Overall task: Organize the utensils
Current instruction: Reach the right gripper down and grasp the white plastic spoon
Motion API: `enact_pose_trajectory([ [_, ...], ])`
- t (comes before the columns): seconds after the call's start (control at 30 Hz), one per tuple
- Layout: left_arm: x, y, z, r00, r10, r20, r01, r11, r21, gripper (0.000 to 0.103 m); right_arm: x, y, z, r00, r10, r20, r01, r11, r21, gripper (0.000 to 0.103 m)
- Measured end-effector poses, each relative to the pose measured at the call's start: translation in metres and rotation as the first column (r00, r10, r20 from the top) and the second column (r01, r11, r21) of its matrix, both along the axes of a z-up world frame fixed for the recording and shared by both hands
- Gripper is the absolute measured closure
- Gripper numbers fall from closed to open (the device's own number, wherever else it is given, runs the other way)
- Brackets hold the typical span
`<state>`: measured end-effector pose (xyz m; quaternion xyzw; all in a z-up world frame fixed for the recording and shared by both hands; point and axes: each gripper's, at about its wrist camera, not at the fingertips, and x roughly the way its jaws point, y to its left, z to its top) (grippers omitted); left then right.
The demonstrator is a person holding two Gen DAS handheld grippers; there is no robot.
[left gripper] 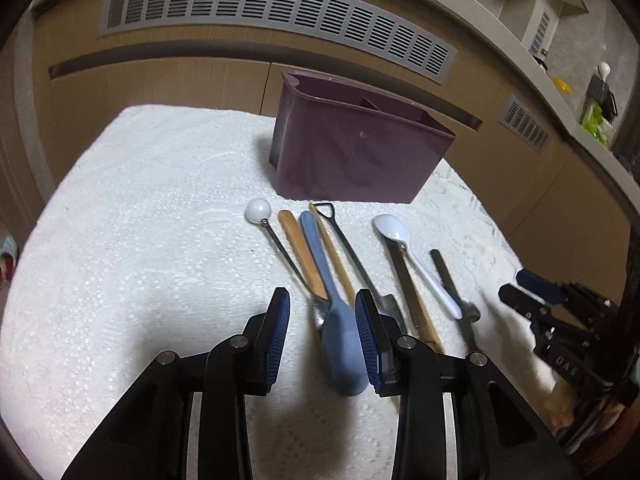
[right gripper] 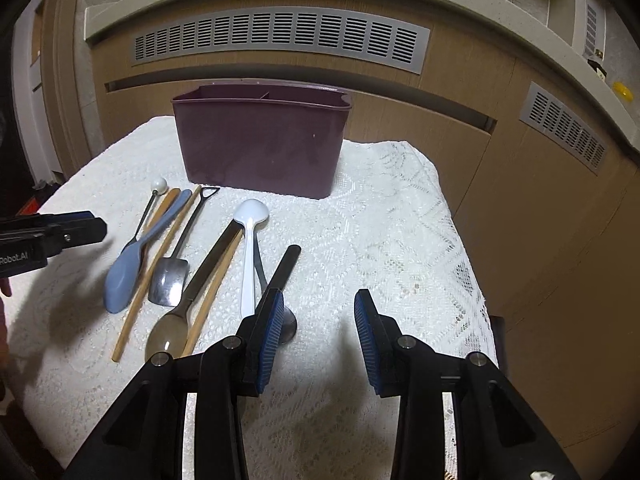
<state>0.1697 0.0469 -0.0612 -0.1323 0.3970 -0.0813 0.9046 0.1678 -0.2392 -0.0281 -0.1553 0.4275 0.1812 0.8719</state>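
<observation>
A purple divided caddy (left gripper: pixel 360 152) (right gripper: pixel 260 140) stands at the back of the white lace cloth (left gripper: pixel 140 200) (right gripper: pixel 380 220). Several utensils lie in a row in front of it. My left gripper (left gripper: pixel 322 300) is open, low over the cloth. The bowl of the blue spoon (left gripper: pixel 340 344) (right gripper: pixel 120 276) lies between its fingers, close to the right pad. Beside it lie a ball-ended spoon (left gripper: pixel 259 210), wooden chopsticks (left gripper: pixel 300 252) and a shovel-shaped metal spoon (right gripper: pixel 170 276). My right gripper (right gripper: pixel 319 300) is open with bare cloth between its fingers. Its left finger covers part of the black-handled spoon (right gripper: pixel 286 268), next to the white plastic spoon (right gripper: pixel 250 216) (left gripper: pixel 394 232).
Wooden cabinet fronts with grey vent grilles (left gripper: pixel 276 12) (right gripper: pixel 280 34) rise right behind the table. The cloth's right edge (right gripper: pixel 460 240) drops off near the cabinets. A counter with small items (left gripper: pixel 592 100) curves along the far right. The cloth left of the utensils holds nothing.
</observation>
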Motion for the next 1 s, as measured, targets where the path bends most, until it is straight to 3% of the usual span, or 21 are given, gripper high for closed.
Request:
enact_pose_trajectory([
  [0.07, 0.006, 0.0, 0.002, 1.0, -0.002, -0.013, 0.002, 1.0, -0.002, 0.068, 0.0, -0.001, 0.001, 1.0, -0.005, 0.005, 0.005, 1.0, -0.003, 0.068],
  [0.2, 0.035, 0.009, 0.005, 0.999, 0.039, -0.014, -0.037, 0.996, 0.078, 0.068, 0.013, 0.008, 0.002, 0.998, 0.048, -0.028, -0.047, 0.998, 0.034, 0.068],
  [0.37, 0.077, 0.032, -0.009, 0.991, 0.099, -0.09, -0.101, 0.995, -0.02, 0.068, 0.027, 0.032, 0.002, 0.989, 0.132, -0.061, -0.128, 0.989, 0.07, 0.068],
  [0.5, 0.102, 0.038, -0.02, 0.982, 0.15, -0.117, -0.147, 0.989, 0.032, 0.068, 0.034, 0.042, -0.002, 0.986, 0.153, -0.069, -0.149, 0.987, 0.06, 0.068],
  [0.6, 0.111, 0.036, -0.029, 0.981, 0.14, -0.136, -0.134, 0.99, 0.051, 0.068, 0.048, 0.049, -0.01, 0.981, 0.158, -0.109, -0.151, 0.986, 0.07, 0.068],
  [0.73, 0.112, 0.025, -0.03, 0.993, 0.077, -0.09, -0.07, 0.994, 0.082, 0.07, 0.077, 0.068, -0.03, 0.968, 0.178, -0.179, -0.166, 0.983, 0.081, 0.068],
  [0.8, 0.109, 0.025, -0.029, 0.996, 0.044, -0.073, -0.039, 0.997, 0.065, 0.08, 0.09, 0.078, -0.039, 0.963, 0.171, -0.206, -0.159, 0.984, 0.077, 0.068],
  [1.0, 0.077, 0.036, -0.015, 1.0, 0.003, 0.0, -0.003, 0.999, 0.052, 0.08, 0.12, 0.092, -0.06, 0.955, 0.1, -0.281, -0.088, 0.995, 0.054, 0.068],
])
